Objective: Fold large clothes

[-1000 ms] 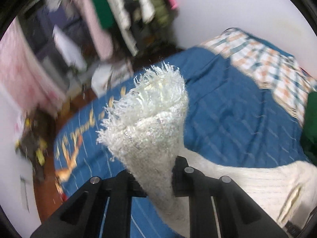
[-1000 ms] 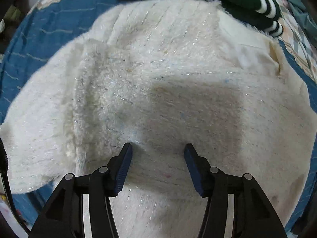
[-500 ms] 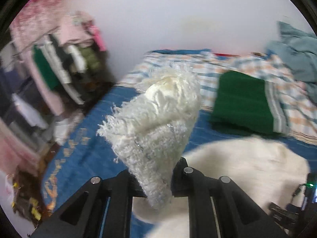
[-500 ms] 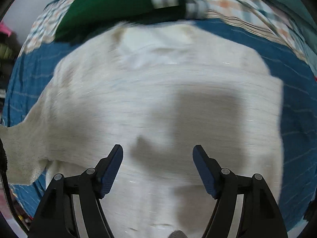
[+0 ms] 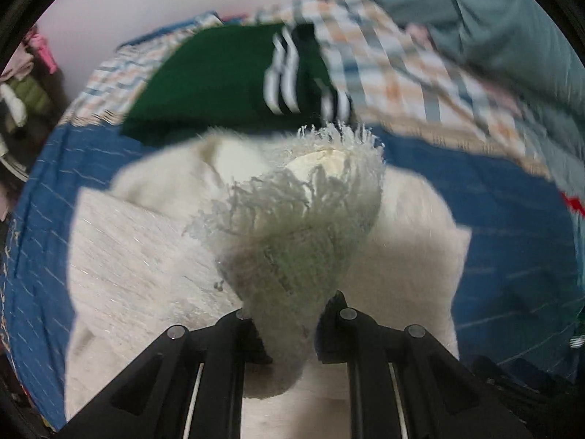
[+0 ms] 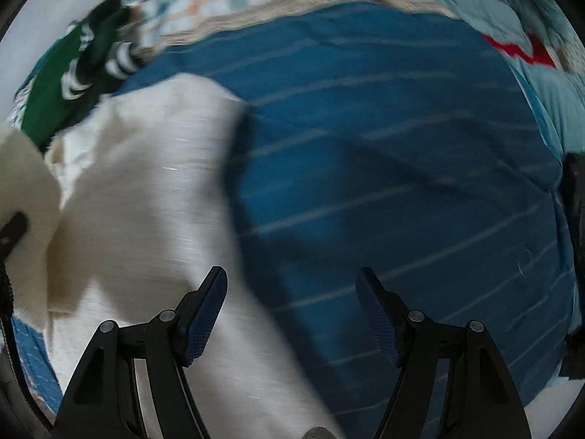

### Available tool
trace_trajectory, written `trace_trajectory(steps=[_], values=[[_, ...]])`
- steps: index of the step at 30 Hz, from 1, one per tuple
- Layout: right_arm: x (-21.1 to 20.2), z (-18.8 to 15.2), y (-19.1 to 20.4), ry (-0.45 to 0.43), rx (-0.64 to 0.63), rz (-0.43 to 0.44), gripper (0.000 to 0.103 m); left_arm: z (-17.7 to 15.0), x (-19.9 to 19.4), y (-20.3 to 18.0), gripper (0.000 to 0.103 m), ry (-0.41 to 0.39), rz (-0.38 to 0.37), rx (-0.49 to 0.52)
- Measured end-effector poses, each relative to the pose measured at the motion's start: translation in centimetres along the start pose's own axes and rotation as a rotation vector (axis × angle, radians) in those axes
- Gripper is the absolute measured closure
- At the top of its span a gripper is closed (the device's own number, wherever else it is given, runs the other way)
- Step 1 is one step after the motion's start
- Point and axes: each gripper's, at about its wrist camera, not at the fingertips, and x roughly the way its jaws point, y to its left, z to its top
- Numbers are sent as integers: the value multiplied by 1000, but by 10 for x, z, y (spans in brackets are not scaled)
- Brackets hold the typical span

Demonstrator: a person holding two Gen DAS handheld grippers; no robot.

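Around us lay a blue striped bedspread (image 6: 384, 146), a checked blanket (image 5: 402, 58) and a folded green garment with white stripes (image 5: 219, 77) at the far edge of our white fuzzy sweater (image 5: 139, 256), which was spread flat on the bedspread. Our left gripper (image 5: 292, 314) was clamped on the sweater's fringed cuff (image 5: 303, 212), which blocked much of that view. Only the right wrist view showed our right gripper (image 6: 290, 307), jaws wide and holding nothing, above the sweater's edge.
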Motion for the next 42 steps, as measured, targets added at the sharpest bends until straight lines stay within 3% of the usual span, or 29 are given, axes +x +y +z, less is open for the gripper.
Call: trace_trajectory(steps=[4,5,6,7,8,9,15,20,23,26,29,31,33,34,35,36,42], values=[[6,-8,-35,28,29,25,29,-9,20,-14,86,39,43,18],[7,-10,-41,33,36,43,29,-9,21,-16,76,44,57,21],[7,-11,-46,35,38,59,29,-9,21,-16,55,48,53,25],[7,-12,-51,40,44,86,29,-8,19,-16,40,45,48,29],[8,-13,-54,47,54,122,29,-6,16,-16,14,35,45,26],[6,-14,-59,54,67,163,29,-4,15,-16,10,24,33,22],[-18,-22,-78,45,66,236,28,6,-25,0,10,-35,-24,1],[-46,-11,-65,48,33,339,28,-5,-62,62,9,-32,-32,-126],[-52,-1,-41,63,-17,405,28,-26,-71,107,9,-21,96,-187],[-46,13,-8,76,-69,447,28,-48,-55,145,9,35,229,-222],[-29,25,27,118,-89,510,28,-75,-18,174,9,63,396,-204],[-9,29,49,174,-79,576,28,-93,14,184,9,96,464,-170],[17,31,73,226,-80,560,28,-113,48,192,8,155,491,-155],[31,31,84,253,-93,524,37,-120,61,196,8,168,466,-168],[37,30,94,245,-125,470,74,-125,64,199,3,127,449,-185],[37,29,100,230,-156,414,81,-126,63,199,0,94,449,-196],[-17,29,94,27,-171,325,84,-124,65,205,0,45,401,-284]])
